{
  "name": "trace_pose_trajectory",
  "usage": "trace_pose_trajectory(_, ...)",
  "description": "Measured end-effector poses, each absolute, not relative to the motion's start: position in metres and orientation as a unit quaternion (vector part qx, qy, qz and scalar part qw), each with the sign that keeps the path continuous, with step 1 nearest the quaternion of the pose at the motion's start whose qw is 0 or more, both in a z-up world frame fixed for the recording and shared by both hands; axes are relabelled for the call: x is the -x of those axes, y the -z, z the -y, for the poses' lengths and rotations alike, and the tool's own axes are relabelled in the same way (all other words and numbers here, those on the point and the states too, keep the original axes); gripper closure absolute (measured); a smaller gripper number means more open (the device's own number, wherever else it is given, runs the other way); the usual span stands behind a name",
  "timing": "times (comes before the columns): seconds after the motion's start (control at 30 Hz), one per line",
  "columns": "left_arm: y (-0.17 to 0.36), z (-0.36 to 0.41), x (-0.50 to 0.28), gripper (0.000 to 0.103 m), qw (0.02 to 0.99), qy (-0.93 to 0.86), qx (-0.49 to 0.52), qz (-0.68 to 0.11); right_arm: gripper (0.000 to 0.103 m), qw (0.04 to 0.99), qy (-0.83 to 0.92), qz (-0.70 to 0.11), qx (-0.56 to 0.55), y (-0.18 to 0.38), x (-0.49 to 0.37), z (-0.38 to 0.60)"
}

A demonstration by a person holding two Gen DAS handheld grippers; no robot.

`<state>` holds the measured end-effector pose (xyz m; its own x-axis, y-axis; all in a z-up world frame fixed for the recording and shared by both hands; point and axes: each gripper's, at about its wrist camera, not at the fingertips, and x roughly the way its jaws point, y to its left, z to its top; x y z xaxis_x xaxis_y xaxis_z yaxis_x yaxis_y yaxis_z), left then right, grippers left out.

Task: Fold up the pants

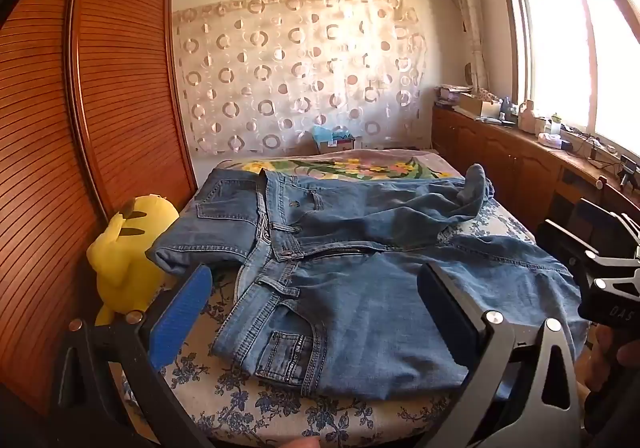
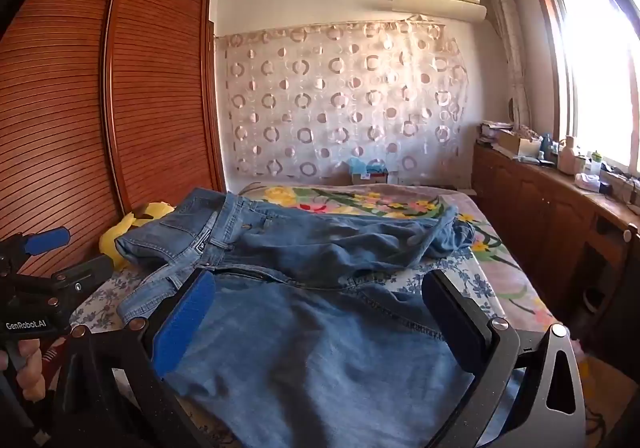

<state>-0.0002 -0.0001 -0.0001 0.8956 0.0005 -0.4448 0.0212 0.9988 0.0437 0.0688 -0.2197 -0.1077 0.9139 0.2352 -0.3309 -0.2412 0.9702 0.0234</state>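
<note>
Both views show jeans spread unfolded across the bed. Left wrist: left gripper point(image 1: 316, 304) gapes wide, empty, over the jeans point(image 1: 360, 288) at the waistband end (legs run rightward). Right wrist: right gripper point(image 2: 320, 312), equally wide and empty, hovers above the near leg point(image 2: 320, 348).

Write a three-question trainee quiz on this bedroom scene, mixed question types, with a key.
1. True or false: the left gripper already clamps the jeans.
2. The yellow plush toy sits between the jeans and: A) the window, B) the wooden wardrobe, C) the air conditioner.
3. Fill in: the jeans' zipper is ____.

Key: 1 false, both grippers, also the right gripper, stand open; 2 B; 3 open.
</note>
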Motion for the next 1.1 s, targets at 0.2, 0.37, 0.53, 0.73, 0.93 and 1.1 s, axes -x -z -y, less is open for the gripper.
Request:
trace_pose_trajectory(0.2,-0.0005,-0.0005,0.0024,0.000,0.973,0.007,-0.024,-0.228,0.000,0.978,-0.120,-0.168,0.011,0.1073,-0.0685,0.2193)
trace_pose_trajectory(0.37,0.0003,0.0004,0.0004,0.000,0.973,0.005,-0.026,-0.230,0.000,0.979,-0.117,-0.165,0.011,0.1079,-0.0630,0.2169)
trace_pose_trajectory(0.53,0.0001,0.0003,0.0002,0.000,0.973,0.005,-0.026,-0.231,0.000,0.980,-0.115,-0.163,0.010,0.1079,-0.0604,0.2172)
trace_pose_trajectory(0.73,0.0002,0.0004,0.0002,0.000,0.973,0.005,-0.026,-0.231,0.000,0.980,-0.116,-0.163,0.010,0.1066,-0.0628,0.2184)
trace_pose_trajectory(0.93,0.0003,0.0005,0.0001,0.000,0.973,0.005,-0.026,-0.230,0.000,0.980,-0.115,-0.162,0.010,0.1065,-0.0625,0.2192)
trace_pose_trajectory(1.1,0.0002,0.0004,0.0002,0.000,0.973,0.006,-0.026,-0.230,0.000,0.980,-0.112,-0.161,0.010,0.1063,-0.0622,0.2195)
